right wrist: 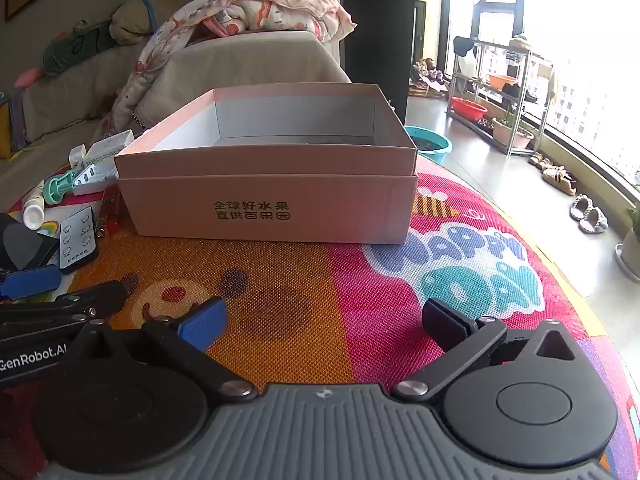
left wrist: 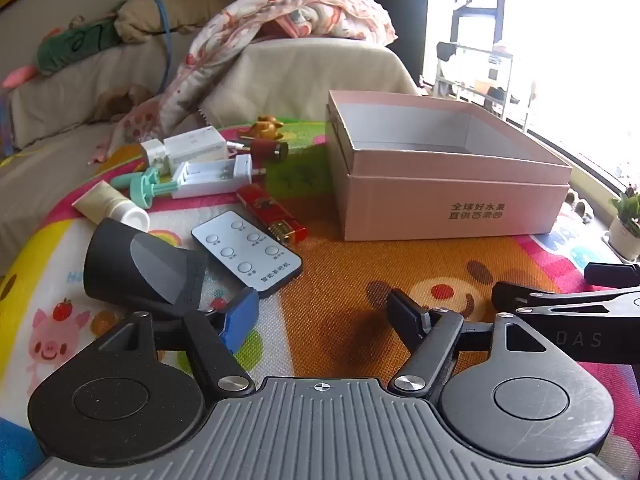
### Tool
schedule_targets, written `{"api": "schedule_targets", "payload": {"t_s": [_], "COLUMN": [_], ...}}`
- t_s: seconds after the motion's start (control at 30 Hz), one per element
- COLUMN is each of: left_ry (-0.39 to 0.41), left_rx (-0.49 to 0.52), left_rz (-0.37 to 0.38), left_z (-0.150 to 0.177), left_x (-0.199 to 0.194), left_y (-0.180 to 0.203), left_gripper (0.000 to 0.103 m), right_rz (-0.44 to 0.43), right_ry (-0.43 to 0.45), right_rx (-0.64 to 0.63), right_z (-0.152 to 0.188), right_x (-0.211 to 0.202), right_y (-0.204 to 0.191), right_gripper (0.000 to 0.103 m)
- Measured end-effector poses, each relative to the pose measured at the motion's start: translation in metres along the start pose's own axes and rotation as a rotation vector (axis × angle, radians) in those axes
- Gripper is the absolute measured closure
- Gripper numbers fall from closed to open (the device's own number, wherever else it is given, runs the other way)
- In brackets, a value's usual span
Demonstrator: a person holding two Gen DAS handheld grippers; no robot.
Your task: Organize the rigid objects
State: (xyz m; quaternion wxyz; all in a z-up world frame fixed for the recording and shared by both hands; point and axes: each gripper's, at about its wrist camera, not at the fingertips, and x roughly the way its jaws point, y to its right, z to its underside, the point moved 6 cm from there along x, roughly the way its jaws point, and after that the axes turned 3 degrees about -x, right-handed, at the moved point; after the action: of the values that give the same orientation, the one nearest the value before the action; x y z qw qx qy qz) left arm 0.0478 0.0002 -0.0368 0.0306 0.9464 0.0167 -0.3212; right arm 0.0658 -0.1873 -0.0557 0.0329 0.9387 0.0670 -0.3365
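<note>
Both grippers hover with jaws wide and nothing held, low over the play mat point(right wrist: 304, 320) — pink box point(left wrist: 452, 204) open and waiting.

The left gripper point(left wrist: 324, 316) sits nearest the black nozzle point(left wrist: 140, 268) and the white remote point(left wrist: 248, 252), with the red lighter point(left wrist: 272, 216) just beyond, all left of the box. The remote looks light, stiff and flat — best pinched across its long edges; the lighter is slick and narrow, the nozzle hollow and likely to roll. The right gripper point(right wrist: 324, 320) faces the box front. The box floor is hidden behind its walls, and the far clutter by the white charger point(left wrist: 212, 176) overlaps too much to sort out.
</note>
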Motion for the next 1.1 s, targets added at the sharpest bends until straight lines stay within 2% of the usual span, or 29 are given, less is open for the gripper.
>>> {"api": "schedule_targets", "payload": {"t_s": [1.1], "left_ry": [0.007], "left_rx": [-0.008], "left_rz": [0.007], "left_z": [-0.0004], "left_x": [-0.0003], "left_y": [0.0001], "left_gripper": [0.026], "right_rz": [-0.001], "right_ry": [0.015], "right_rx": [0.002], "right_z": [-0.0006], "right_x": [-0.0005], "right_y": [-0.0003], "right_gripper": [0.000]}}
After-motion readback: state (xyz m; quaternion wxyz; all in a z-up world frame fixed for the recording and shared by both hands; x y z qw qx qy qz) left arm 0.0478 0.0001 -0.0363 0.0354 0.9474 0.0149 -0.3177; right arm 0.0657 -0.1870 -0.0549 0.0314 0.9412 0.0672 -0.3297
